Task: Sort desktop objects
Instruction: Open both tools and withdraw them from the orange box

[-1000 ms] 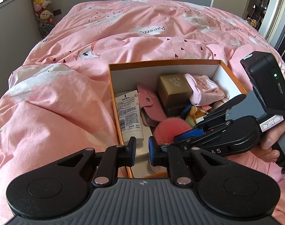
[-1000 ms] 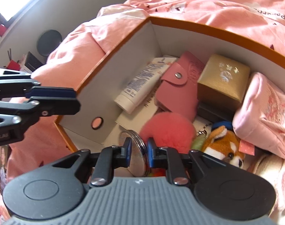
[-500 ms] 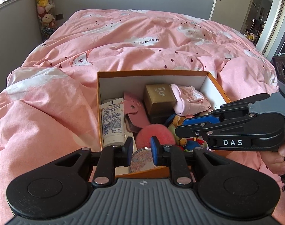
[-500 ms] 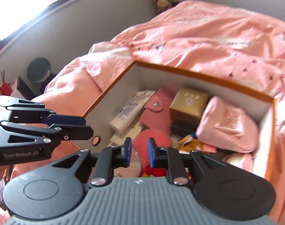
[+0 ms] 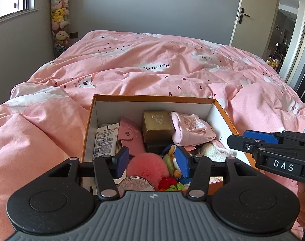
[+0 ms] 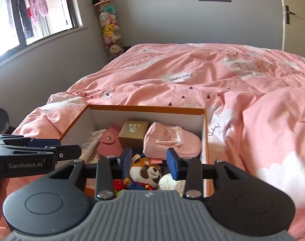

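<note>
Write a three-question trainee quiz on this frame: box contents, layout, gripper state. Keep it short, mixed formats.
1. True or false: the gold cardboard gift box stands between the pink snap-button wallet and the pale pink folded cloth in the orange-rimmed white box.
2. What lies against the box's left wall? A) white lotion tube B) fluffy pink pompom C) fox plush
3. Fill in: the left gripper and right gripper are both ____, holding nothing.

Key: 1 true; 2 A; 3 open.
</note>
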